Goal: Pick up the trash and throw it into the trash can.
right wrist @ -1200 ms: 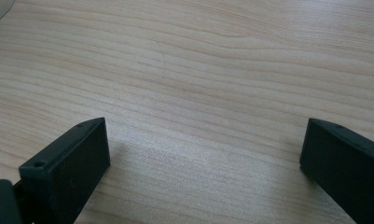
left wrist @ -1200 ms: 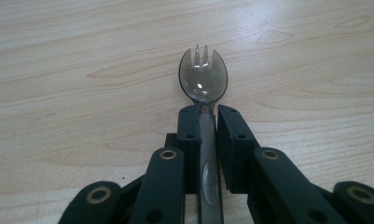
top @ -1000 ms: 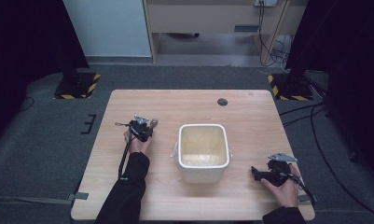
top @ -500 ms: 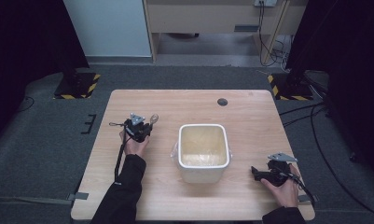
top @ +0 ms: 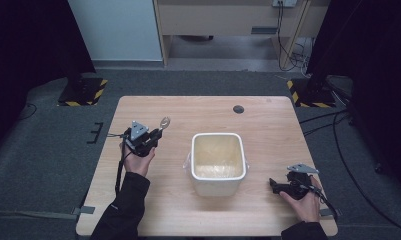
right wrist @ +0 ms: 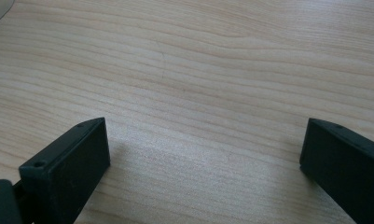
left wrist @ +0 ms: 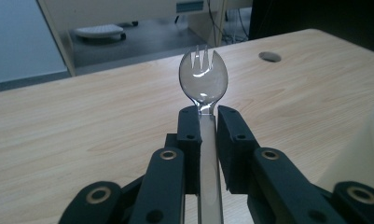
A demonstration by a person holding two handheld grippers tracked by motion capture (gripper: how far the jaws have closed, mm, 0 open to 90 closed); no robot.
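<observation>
A clear plastic spork [left wrist: 204, 84] is clamped by its handle in my left gripper [left wrist: 207, 122], its tined bowl sticking up beyond the jaws. In the high view that left gripper [top: 155, 133] is held over the left part of the wooden table [top: 153, 200], and the spork [top: 164, 121] points up and to the right. A white square tub [top: 218, 186] stands in the middle of the table, to the right of this gripper. My right gripper [top: 274, 184] rests near the front right of the table, open; in its own view the right gripper [right wrist: 203, 149] has bare wood between its jaws.
A round dark cable hole [top: 238, 109] sits near the table's far edge. A translucent lid or bag edge [top: 187, 161] peeks out at the tub's left side. Dark floor surrounds the table, with yellow-black striped stand bases [top: 83, 90] at the back corners.
My left hand has lifted and drawn slightly left and away with the spork, tilting it more upright. The right gripper has stayed put.
</observation>
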